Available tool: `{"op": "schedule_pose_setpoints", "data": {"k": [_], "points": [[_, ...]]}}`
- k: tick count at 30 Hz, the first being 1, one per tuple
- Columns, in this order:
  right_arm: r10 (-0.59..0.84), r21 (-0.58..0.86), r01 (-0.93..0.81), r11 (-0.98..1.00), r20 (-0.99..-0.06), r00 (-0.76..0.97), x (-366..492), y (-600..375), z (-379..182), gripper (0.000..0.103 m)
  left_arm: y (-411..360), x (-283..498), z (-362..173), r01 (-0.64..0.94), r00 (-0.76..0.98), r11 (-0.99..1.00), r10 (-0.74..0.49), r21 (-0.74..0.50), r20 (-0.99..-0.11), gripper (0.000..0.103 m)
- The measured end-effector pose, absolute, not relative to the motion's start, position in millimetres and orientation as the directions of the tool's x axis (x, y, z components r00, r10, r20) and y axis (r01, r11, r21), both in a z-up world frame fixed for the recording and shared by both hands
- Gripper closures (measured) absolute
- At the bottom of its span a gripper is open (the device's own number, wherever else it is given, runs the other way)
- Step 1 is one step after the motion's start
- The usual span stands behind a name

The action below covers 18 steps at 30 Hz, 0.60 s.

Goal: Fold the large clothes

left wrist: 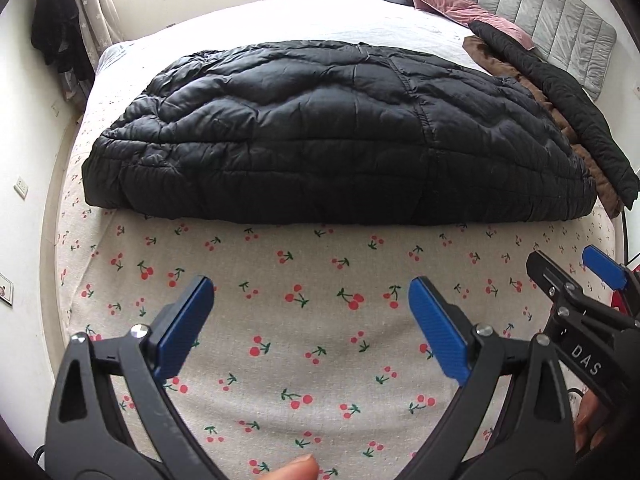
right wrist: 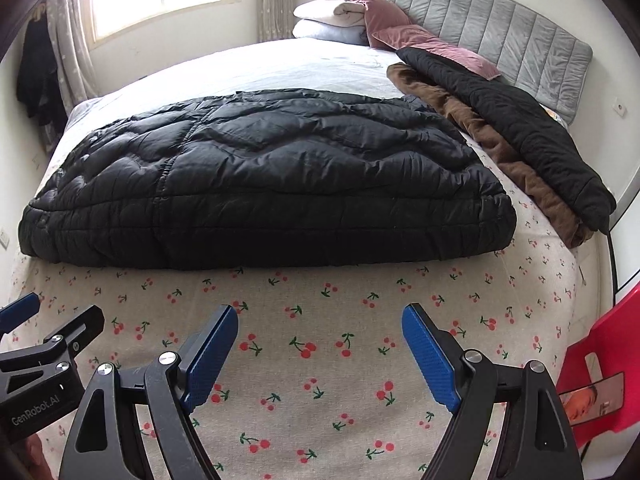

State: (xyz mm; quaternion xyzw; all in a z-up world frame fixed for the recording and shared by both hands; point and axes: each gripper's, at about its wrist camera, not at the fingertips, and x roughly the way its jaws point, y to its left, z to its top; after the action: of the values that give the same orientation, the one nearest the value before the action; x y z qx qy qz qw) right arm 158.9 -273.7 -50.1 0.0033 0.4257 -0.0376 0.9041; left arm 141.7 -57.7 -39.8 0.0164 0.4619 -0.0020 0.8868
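Puffer coat, black and quilted, is what I'm working; notes run from the rig outward. Left tool (left wrist: 310, 292) sits low over the cherry-print sheet (left wrist: 320, 360), pads spread wide, nothing between them. Right tool (right wrist: 320, 320) is the same: pads apart, empty, hovering over bare sheet just short of the coat. Each tool shows at the edge of the other's view, so they hang side by side. Puffer coat (left wrist: 332, 132) lies across the middle of the bed, already doubled into a thick flat slab, its near edge rounded and facing me. I judge one fold done and a second due. Next move calls for both tools to advance to that near edge, one toward each end, and bite through the full padded thickness, which looks slippery and springy. Beyond, a brown-lined dark garment (right wrist: 520, 152) waits by the grey headboard (right wrist: 500, 28).
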Motion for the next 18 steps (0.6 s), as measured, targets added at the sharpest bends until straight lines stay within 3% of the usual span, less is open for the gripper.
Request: {"op": "schedule_pose_setpoints", "data": {"k": [18], "points": [[-0.046,-0.004,0.066,0.998,-0.768,0.638,158.6,-274.6,-50.0,0.018,-60.2,138.2,-37.7,0.028,0.585,0.999,0.002,0.023,-0.811,0.005]]}}
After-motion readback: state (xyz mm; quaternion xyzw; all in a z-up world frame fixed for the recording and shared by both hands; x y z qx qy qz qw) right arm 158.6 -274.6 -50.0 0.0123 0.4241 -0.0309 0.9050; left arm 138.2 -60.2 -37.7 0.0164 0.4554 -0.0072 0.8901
